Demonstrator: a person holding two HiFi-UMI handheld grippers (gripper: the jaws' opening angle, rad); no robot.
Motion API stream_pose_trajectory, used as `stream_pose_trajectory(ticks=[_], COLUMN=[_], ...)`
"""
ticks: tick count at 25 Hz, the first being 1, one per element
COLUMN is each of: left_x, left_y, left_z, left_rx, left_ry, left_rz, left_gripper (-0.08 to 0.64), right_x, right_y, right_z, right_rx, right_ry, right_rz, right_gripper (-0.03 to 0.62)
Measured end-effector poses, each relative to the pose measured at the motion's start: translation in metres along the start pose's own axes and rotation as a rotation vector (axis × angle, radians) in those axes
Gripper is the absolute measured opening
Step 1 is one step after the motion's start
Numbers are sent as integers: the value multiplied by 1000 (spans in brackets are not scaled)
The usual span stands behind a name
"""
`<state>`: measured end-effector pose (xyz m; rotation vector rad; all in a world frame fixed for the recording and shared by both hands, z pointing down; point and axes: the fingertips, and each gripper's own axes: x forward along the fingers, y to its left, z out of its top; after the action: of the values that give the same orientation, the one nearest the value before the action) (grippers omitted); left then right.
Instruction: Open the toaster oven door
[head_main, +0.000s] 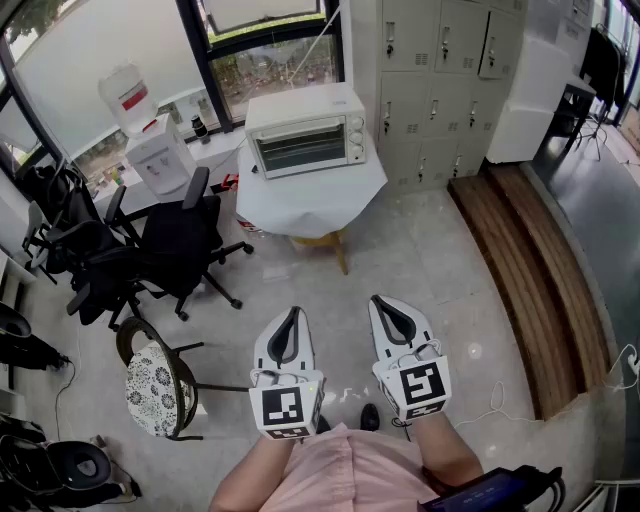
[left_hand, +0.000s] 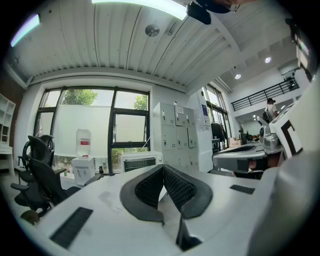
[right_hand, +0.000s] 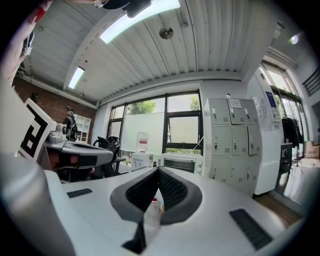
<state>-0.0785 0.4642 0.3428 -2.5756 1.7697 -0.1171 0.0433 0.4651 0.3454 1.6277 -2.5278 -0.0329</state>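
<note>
The toaster oven (head_main: 305, 135) is sitting at the far side of the room, on a small counter (head_main: 310, 208) draped in white cloth, with its door (head_main: 300, 148) facing the near side and lying shut. Its knobs (head_main: 355, 135) are running down the right of the front. Both tools are hanging at the near edge of the scene, close to the person's body and well apart from the oven. The left gripper (head_main: 292, 312) is showing its fingers (left_hand: 145, 187) pressed together at the tips with nothing between them. The right gripper (head_main: 383, 300) is likewise keeping its fingers (right_hand: 172, 190) closed tip to tip. A small clear shape with a red top is showing through the gap below those tips, and I cannot tell what it is or where it is standing.

The door is probably a stiff, glass-fronted panel hinging along its bottom edge, light to swing yet apt to drop once past halfway. The handle is likely a smooth bar along the door's top edge, though it is too small here to make out. That would be the place to grip, near its middle. The oven itself looks light, and the cloth under it may be letting it slide toward the puller, so bracing the top with the other tool seems wise.
</note>
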Motion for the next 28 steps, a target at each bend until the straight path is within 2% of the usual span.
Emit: stream_pose_trajectory(ticks=[9,16,23,28], left_x=[16,28,49,87], left_y=[-24,-44,-27,-8], left_z=[-6,-14,-29,-36], left_rx=[-1,1,-16,-30], left_ry=[18,49,79,83], left_rz=[25,51,85,83], left_gripper=[14,14,14,14], right_x=[-8,-11,19,61], right_y=[-33,-69,-77,-88], right_z=[-9,-32,-44,-50], right_rx=[7,38,40,38], right_ry=[1,52,83,99], right_rz=[1,0,29,32], right_gripper=[0,1,1,2])
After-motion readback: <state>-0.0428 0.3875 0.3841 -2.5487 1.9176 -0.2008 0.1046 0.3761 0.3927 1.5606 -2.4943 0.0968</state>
